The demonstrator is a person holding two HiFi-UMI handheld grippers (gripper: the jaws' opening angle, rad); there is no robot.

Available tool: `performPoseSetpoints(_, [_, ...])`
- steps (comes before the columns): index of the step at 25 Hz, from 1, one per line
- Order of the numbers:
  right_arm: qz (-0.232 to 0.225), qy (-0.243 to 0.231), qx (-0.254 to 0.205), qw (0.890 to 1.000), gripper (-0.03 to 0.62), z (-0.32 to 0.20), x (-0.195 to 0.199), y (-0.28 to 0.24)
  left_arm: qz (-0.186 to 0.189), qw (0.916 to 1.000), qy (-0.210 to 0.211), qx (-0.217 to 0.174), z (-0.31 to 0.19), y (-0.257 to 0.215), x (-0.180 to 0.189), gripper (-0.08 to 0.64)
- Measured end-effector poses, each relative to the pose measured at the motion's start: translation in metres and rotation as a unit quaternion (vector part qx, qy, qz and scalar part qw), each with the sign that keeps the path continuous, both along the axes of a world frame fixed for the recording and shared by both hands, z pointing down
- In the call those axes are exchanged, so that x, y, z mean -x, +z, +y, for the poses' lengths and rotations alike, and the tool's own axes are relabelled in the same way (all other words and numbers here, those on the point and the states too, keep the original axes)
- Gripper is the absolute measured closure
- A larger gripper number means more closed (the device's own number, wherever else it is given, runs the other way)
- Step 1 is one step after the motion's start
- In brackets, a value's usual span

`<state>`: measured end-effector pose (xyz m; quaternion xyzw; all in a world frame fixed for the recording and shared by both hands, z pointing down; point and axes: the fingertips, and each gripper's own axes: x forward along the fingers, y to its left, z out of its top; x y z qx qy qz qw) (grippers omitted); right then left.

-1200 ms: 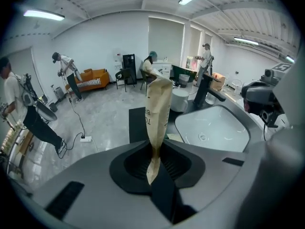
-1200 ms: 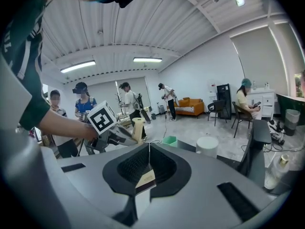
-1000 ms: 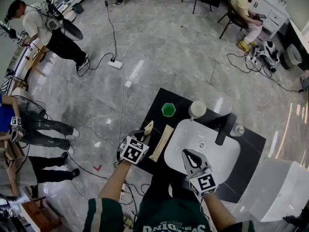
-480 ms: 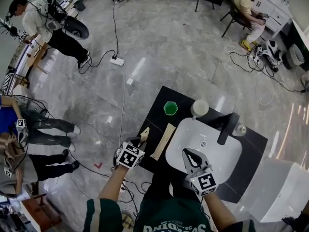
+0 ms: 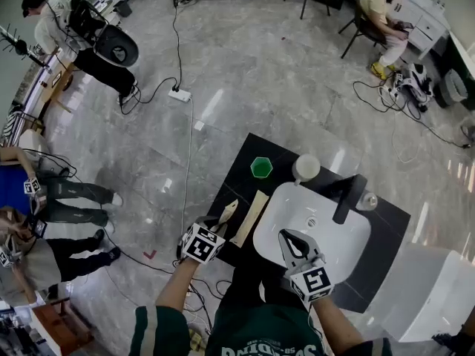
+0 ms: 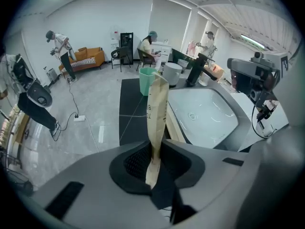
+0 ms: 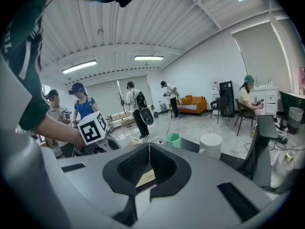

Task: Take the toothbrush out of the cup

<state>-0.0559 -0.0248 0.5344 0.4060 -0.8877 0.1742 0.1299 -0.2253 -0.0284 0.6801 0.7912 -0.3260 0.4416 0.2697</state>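
My left gripper (image 5: 220,221) (image 6: 155,152) is shut on a tan paper toothbrush packet (image 5: 228,211) (image 6: 156,120) that sticks up out of its jaws, over the front left corner of the black counter (image 5: 236,165). The green cup (image 5: 260,167) (image 6: 147,79) (image 7: 172,140) stands apart at the counter's far left with nothing visible inside it. A second tan packet (image 5: 249,218) (image 6: 173,128) lies flat between the gripper and the sink. My right gripper (image 5: 290,242) (image 7: 149,146) hovers at the sink's near rim, its jaws meeting with nothing between them.
A white basin (image 5: 312,228) (image 6: 202,113) fills the middle of the counter, with a black faucet (image 5: 346,197) (image 6: 196,69) (image 7: 259,151) behind it. A white cup (image 5: 305,167) (image 7: 210,144) stands beside the green one. Cables and people are on the floor around.
My left gripper has drawn back a little toward me and lower, carrying the tan packet with it. The right gripper has stayed put.
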Motion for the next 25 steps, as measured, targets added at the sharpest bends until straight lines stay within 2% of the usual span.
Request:
performPoseSetpoints(7, [0.003, 0.010, 0.002, 1.000, 0.552, 0.000, -0.009, 0.001, 0.014, 0.9996, -0.013, -0.018, -0.022, 0.020, -0.012, 0.492])
performPoseSetpoints(25, [0.009, 0.043, 0.013, 0.999, 0.552, 0.003, -0.022, 0.009, 0.018, 0.9997, -0.014, -0.001, -0.035, 0.041, -0.032, 0.492])
